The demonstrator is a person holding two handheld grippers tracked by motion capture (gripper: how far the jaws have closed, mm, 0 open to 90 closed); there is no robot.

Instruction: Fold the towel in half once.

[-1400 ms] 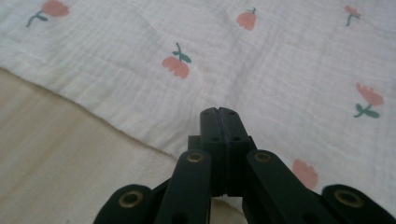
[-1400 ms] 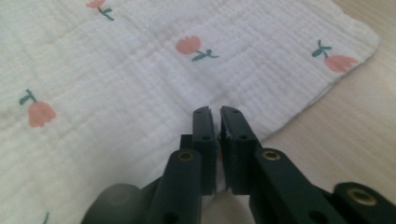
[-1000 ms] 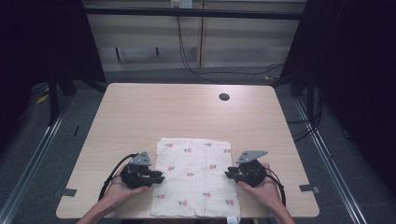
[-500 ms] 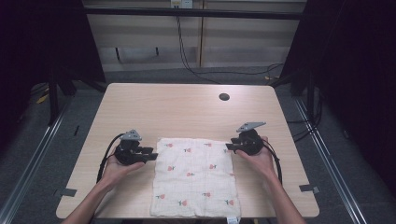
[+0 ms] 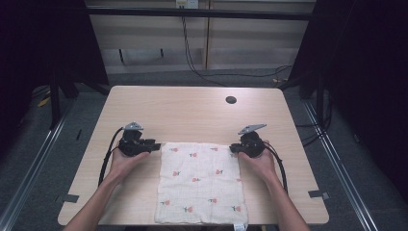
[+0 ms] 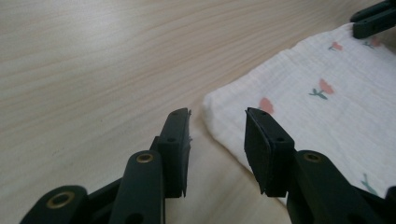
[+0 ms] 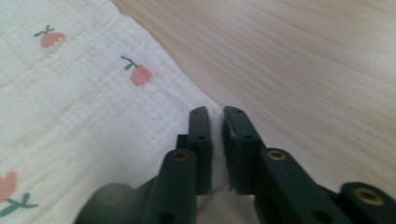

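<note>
A white cloth [image 5: 199,180] printed with small red flowers lies flat on the near half of the wooden table [image 5: 192,115]. My left gripper [image 5: 156,144] is at its far left corner, open. Its jaws have just been opening, and the cloth [image 6: 327,93] corner lies just ahead of the gap between them [image 6: 217,116]. My right gripper [image 5: 232,148] is at the far right corner. Its jaws [image 7: 215,112] have just been closing and now pinch the edge of the cloth [image 7: 70,107]. The right gripper's jaws [image 6: 373,18] also appear far off in the left gripper view.
A dark round hole [image 5: 231,99] sits in the tabletop at the far right. Grey tape marks [image 5: 71,198] [image 5: 318,194] lie near the front corners. Black cables trail from both grippers. Dark frames and floor surround the table.
Both hands slid away from me along the cloth's sides, from its middle to its far corners. The cloth itself has not shifted.
</note>
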